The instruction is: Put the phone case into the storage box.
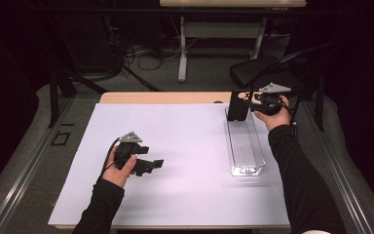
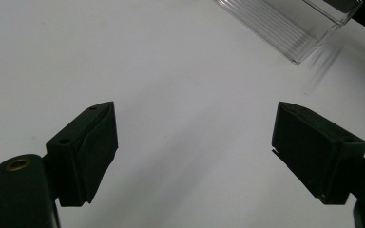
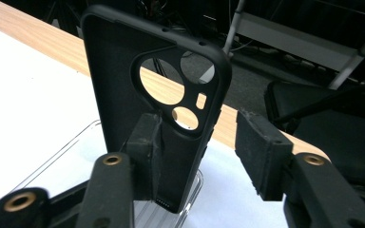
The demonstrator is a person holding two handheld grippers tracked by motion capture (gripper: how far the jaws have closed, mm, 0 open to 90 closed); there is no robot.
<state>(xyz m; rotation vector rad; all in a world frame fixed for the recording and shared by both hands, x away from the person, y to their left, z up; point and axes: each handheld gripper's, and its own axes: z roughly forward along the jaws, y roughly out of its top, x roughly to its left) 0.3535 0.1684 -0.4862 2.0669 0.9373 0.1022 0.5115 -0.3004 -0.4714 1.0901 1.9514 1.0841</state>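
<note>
**Phone case upright at the far end of the clear tray**

My left gripper (image 1: 148, 165) hovers over the white mat (image 1: 175, 161), toward the left half and nearer the front edge than the back. Its jaws are spread wide with nothing between them — in the left gripper view I see bare white surface in the gap, and the near end of the clear plastic tray (image 2: 294, 28) well apart at the upper right.

Moving right across the mat, that tray (image 1: 246, 146) lies lengthwise near the right edge, running from the back edge of the mat toward the front. It is a long, narrow, see-through tray with a ribbed floor.

At the tray's far end stands the black phone case (image 1: 237, 105), upright, its camera cut-outs at the top. My right gripper (image 1: 257, 101) is there with it, close to the back right corner of the tabletop (image 1: 165, 97), where a strip of bare wood shows beyond the mat. In the right gripper view the case (image 3: 123, 80) rises with its hollow inside toward me and its lower edge down in the tray (image 3: 66, 156). One jaw sits against the case's inner face; the other stands off to the side, clear of the case's edge — so the jaws are apart, not pinching it.
</note>
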